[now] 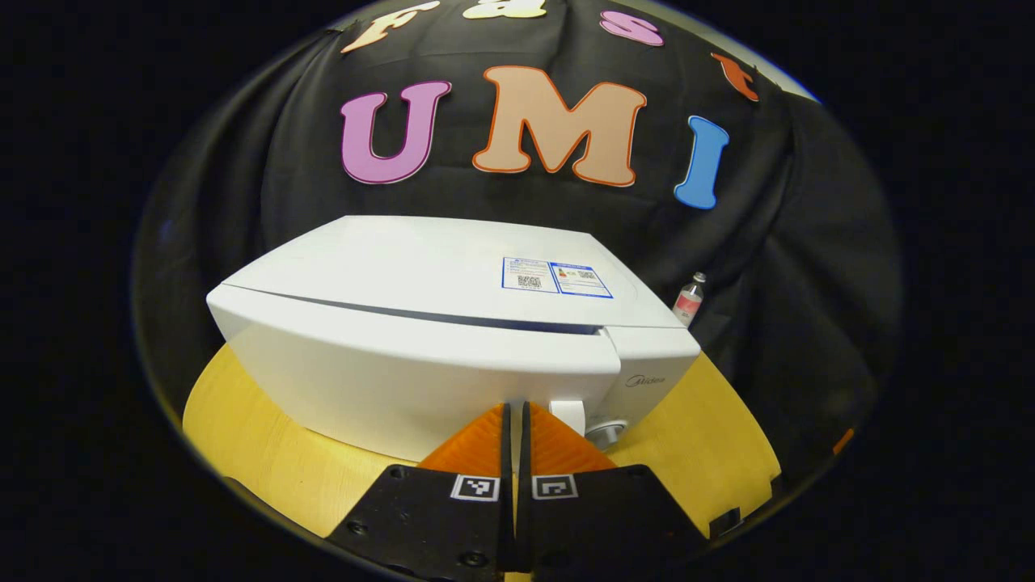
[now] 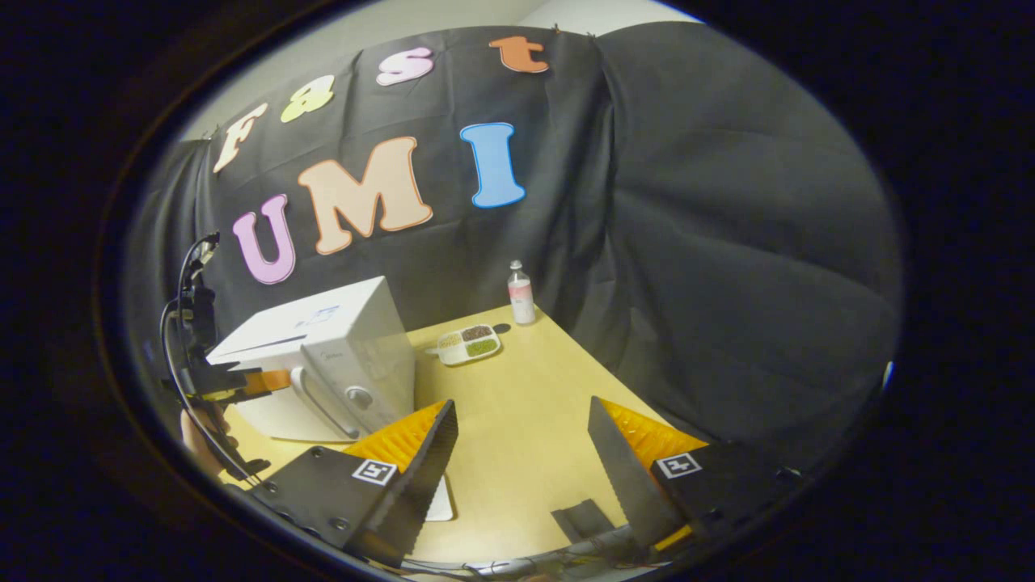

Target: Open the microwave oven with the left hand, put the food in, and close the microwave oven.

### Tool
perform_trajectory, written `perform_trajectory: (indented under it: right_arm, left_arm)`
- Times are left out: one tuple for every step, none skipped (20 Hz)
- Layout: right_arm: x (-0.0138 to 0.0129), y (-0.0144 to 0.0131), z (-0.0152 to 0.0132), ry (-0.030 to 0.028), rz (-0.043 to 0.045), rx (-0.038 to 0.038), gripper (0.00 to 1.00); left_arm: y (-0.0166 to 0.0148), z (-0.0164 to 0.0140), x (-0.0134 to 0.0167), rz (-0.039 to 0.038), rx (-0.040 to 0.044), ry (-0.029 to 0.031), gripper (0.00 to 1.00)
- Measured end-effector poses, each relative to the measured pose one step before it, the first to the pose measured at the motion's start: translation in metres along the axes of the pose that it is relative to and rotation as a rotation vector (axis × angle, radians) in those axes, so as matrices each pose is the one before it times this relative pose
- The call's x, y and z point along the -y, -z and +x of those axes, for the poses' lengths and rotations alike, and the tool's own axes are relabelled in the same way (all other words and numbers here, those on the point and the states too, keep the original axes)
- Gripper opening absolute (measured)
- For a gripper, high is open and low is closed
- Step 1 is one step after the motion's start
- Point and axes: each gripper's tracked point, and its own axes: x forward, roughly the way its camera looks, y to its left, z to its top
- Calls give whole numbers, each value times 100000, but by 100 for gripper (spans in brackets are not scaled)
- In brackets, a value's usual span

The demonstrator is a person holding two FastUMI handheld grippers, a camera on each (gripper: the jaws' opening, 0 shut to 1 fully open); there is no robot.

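Left gripper view: the left gripper (image 1: 515, 420) has its orange fingers pressed together on nothing, pointing at the white microwave oven (image 1: 437, 339), whose door is closed. The door handle (image 1: 568, 414) pokes out just past the tips, toward 1 o'clock.

Right gripper view: the right gripper (image 2: 521, 436) is spread wide open over the wooden table (image 2: 525, 420). The food tray (image 2: 468, 343) lies at about 11 o'clock, right of the microwave and near a small bottle (image 2: 521, 293).

The tray looks light, stiff and spillable, so I'd pinch its rim and keep it level. The handle's rigid; hook it.
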Motion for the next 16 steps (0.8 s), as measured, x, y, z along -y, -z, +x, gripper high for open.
perform_trajectory:
  right_arm:
    - [31, -101, 104, -356, -311, 210, 100]
    - [-39, 23, 102, -224, -201, 35, 100]
    - [11, -47, 83, -297, -121, -93, 100]
    - [-80, 74, 55, -400, -70, -170, 100]
    - [-198, 65, 171, -447, -57, -299, 100]
    - [-258, 133, 89, -686, -152, -511, 92]
    - [-168, 198, 60, -808, -251, -647, 92]
    - [-240, 191, 105, -855, -635, -842, 100]
    - [-378, 347, 53, -1179, -792, -1280, 100]
    - [-267, 342, 99, -892, -737, -1497, 92]
    - [-252, 511, 187, -925, -1085, -2144, 92]
    - [-383, 239, 45, -1308, -936, -1192, 92]
    - [-451, -90, -146, -1494, -918, -232, 92]
    - [-264, -275, -9, -836, -913, 408, 92]
    - [-121, -304, 81, -751, -1291, 610, 92]
    - [-153, -389, 38, -621, -769, 491, 92]
  left_arm:
    - [-97, 97, -52, -1811, 271, -391, 1]
    - [-162, -96, 18, -2089, 318, -284, 1]
    - [-106, 10, -12, -1365, 476, -33, 0]
    - [52, 17, -50, -699, 396, 30, 0]
    - [-44, 137, 57, -474, 320, -203, 1]
    - [-223, 374, -37, -81, 920, -741, 0]
    - [-715, 427, -407, 401, 593, -1893, 1]
    - [928, -178, 160, -4150, -3852, -1323, 2]
    - [-612, -180, 263, -1477, 970, 885, 1]
    - [39, -14, -20, -1048, -127, 286, 1]
    - [118, -72, -20, 28, -590, 239, 0]
    - [5, 49, -50, 125, 269, 119, 1]
    - [27, 7, 194, -336, -102, 1084, 1]
    - [-124, -50, 88, 180, 562, 332, 1]
    - [-352, -251, 21, 523, 850, 560, 1]
    - [-140, -351, 103, 548, 329, 381, 5]
